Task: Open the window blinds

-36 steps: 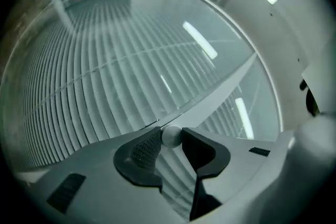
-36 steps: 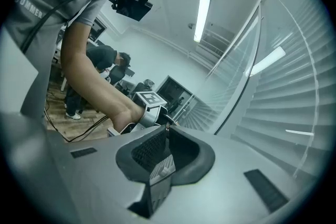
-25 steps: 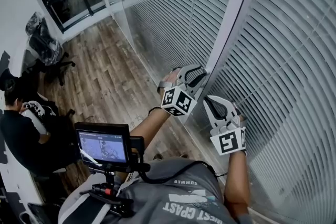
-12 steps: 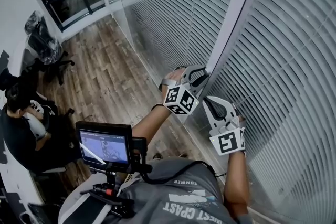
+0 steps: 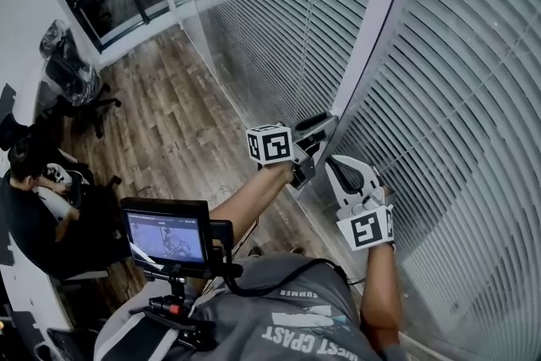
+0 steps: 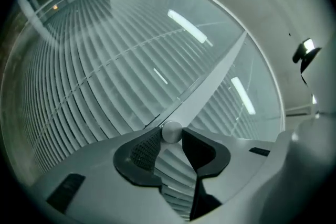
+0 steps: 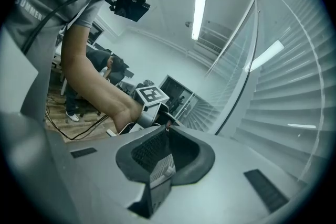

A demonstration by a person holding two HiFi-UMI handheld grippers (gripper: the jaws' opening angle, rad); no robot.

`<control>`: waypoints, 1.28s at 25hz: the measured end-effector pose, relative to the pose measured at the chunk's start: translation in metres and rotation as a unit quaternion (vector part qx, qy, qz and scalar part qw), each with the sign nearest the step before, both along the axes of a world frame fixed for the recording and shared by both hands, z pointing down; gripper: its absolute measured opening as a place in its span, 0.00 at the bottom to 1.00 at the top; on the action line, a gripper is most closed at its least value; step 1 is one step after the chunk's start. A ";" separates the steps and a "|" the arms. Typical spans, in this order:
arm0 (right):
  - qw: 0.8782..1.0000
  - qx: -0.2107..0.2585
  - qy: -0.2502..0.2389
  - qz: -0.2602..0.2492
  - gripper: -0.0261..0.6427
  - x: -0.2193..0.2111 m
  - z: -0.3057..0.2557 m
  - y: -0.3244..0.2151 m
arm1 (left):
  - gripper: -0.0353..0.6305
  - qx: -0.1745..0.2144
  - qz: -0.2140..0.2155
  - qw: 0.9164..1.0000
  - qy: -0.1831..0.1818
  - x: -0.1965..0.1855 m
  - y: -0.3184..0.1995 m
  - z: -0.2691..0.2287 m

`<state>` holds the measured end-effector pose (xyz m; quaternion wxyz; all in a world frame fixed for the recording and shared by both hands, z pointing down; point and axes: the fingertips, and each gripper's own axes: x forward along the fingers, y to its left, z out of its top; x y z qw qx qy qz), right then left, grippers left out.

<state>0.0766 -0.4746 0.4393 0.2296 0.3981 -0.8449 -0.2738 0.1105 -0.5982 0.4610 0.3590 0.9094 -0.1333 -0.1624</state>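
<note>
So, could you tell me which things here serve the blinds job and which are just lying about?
Job: window blinds; round knob; left hand-held gripper, whose jaws have just closed further on that knob.
Lying about: small monitor; office chair; seated person; right hand-held gripper, shut.

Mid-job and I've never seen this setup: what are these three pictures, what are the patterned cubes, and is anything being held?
There is no robot: a person holds a hand-held claw in each hand, and the patterned cubes are parts of those claws. The wide picture comes from a camera on the person's head, looking down at the wooden floor and the window blinds behind glass. The two round pictures come from cameras riding on each claw. The left claw has just been closing a little and pinches a small round knob by the white window frame. The right claw is shut and holds nothing, close to the blinds.
</note>
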 end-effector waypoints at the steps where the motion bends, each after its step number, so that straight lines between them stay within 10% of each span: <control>1: 1.000 -0.001 0.001 0.000 0.05 0.000 0.000 0.000 | 0.25 0.025 -0.007 0.999 -0.019 0.000 0.001 -0.002; 3: 1.000 -0.002 0.001 -0.001 0.05 0.000 -0.001 0.001 | 0.24 0.154 -0.042 0.980 -0.116 0.000 0.008 -0.009; 4: 1.000 -0.002 0.000 -0.002 0.05 0.000 -0.002 0.001 | 0.25 0.249 -0.068 0.948 -0.189 -0.001 0.011 -0.013; 7: 1.000 -0.002 -0.001 -0.002 0.05 0.000 -0.005 -0.001 | 0.26 0.480 -0.119 0.785 -0.373 0.004 0.014 -0.015; 8: 1.000 -0.002 -0.002 -0.002 0.05 0.000 -0.004 -0.001 | 0.26 0.513 -0.122 0.749 -0.402 0.006 0.015 -0.013; 11: 1.000 -0.003 -0.003 -0.003 0.05 -0.001 0.000 0.002 | 0.25 0.544 -0.126 0.708 -0.432 0.011 0.018 -0.006; 13: 1.000 -0.003 -0.003 -0.003 0.05 -0.001 0.000 0.001 | 0.25 0.534 -0.126 0.718 -0.428 0.011 0.017 -0.005; 14: 1.000 -0.003 -0.004 -0.003 0.05 -0.001 0.000 0.001 | 0.24 0.514 -0.122 0.742 -0.414 0.011 0.016 -0.004; 15: 1.000 -0.003 -0.004 -0.003 0.05 -0.001 0.000 0.001 | 0.24 0.479 -0.115 0.780 -0.387 0.009 0.016 -0.004; 18: 1.000 -0.001 -0.004 -0.003 0.05 -0.003 -0.001 0.001 | 0.24 0.284 -0.068 0.929 -0.225 0.005 0.011 -0.008; 20: 1.000 -0.001 -0.005 -0.003 0.05 -0.002 -0.002 -0.003 | 0.24 0.119 -0.026 0.988 -0.092 0.003 0.004 -0.008; 23: 1.000 0.000 -0.008 -0.002 0.05 -0.003 0.003 -0.004 | 0.24 -0.016 0.001 1.000 0.016 -0.002 -0.001 0.000; 32: 1.000 -0.008 -0.023 -0.008 0.05 -0.004 -0.005 -0.003 | 0.25 0.039 -0.007 0.999 -0.020 0.000 0.000 -0.009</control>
